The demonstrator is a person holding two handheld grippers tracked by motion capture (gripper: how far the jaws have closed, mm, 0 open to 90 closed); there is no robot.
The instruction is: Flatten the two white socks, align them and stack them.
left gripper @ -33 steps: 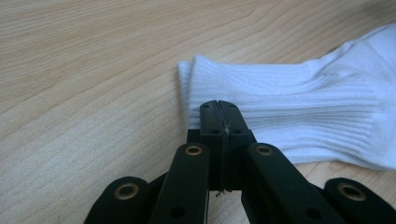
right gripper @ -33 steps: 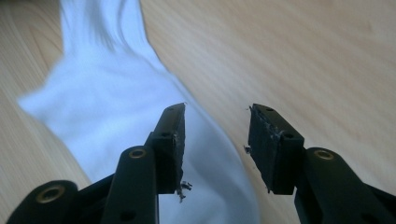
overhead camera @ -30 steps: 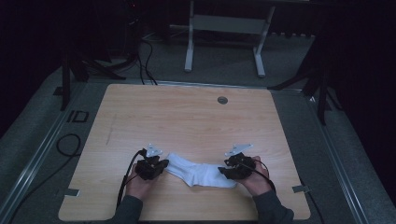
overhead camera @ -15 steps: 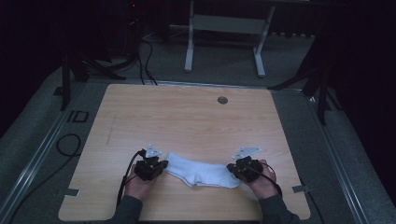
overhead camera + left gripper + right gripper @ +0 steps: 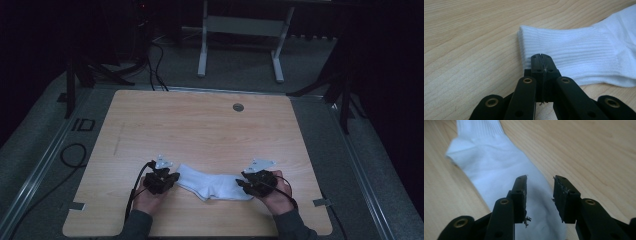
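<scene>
On the wooden counter (image 5: 200, 130), the left claw (image 5: 541, 58) pinches the sock (image 5: 212, 183) cuff; the right claw (image 5: 540, 187) gapes over the toe: close squarely before lifting.

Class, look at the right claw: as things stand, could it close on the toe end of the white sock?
Probably yes. The right claw is open, its jaws straddling the sock toe end, with nothing between them but fabric.
</scene>
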